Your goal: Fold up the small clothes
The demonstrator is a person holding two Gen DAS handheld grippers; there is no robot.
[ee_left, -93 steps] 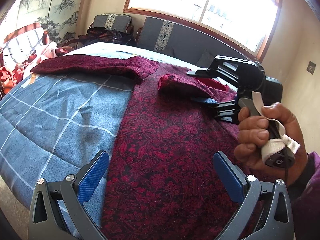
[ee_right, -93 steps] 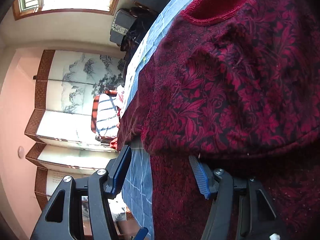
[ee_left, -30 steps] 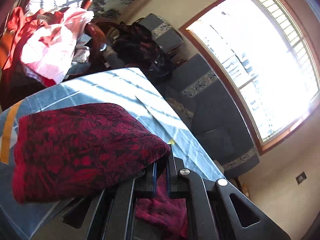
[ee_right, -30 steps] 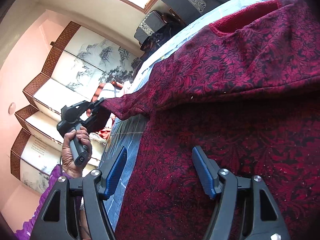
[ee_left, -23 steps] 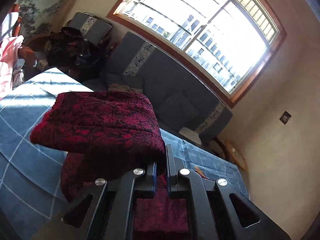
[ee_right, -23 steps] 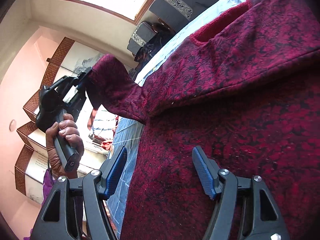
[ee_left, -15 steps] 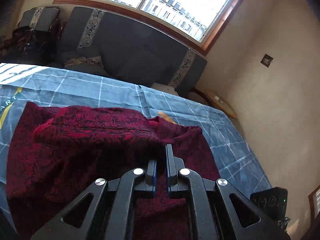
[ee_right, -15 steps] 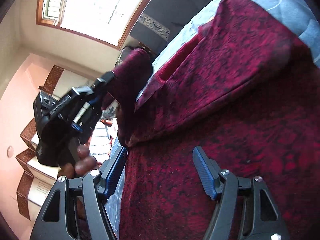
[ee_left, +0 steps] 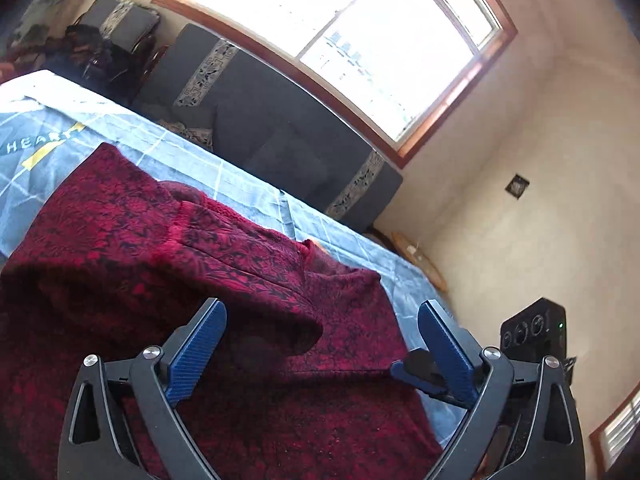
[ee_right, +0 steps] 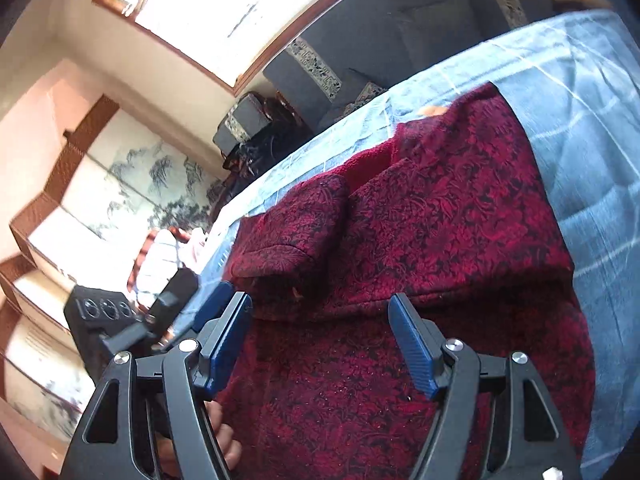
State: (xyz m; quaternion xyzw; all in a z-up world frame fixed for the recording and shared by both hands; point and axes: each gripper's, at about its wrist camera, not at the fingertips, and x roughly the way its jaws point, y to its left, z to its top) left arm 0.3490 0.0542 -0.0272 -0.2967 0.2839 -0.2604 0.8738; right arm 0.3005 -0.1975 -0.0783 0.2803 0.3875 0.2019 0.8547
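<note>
A dark red patterned garment (ee_left: 168, 280) lies spread on the blue checked bedspread (ee_left: 248, 188). Both of its sleeves are folded across the body; the left sleeve (ee_right: 292, 236) lies over the chest. My left gripper (ee_left: 322, 346) is open and empty just above the folded sleeve end. My right gripper (ee_right: 320, 336) is open and empty above the garment's (ee_right: 440, 232) lower body. The right gripper's blue finger (ee_left: 420, 372) shows at the right in the left wrist view.
A dark grey sofa (ee_left: 256, 120) stands under the window behind the bed. A black box with dials (ee_left: 532, 336) stands right of the bed. A painted screen (ee_right: 132, 184) and a chair with clothes (ee_right: 168, 256) are at the bed's far side.
My left gripper carried the left sleeve across the garment, laid it on the chest and opened, letting it go. My right gripper stayed open over the garment.
</note>
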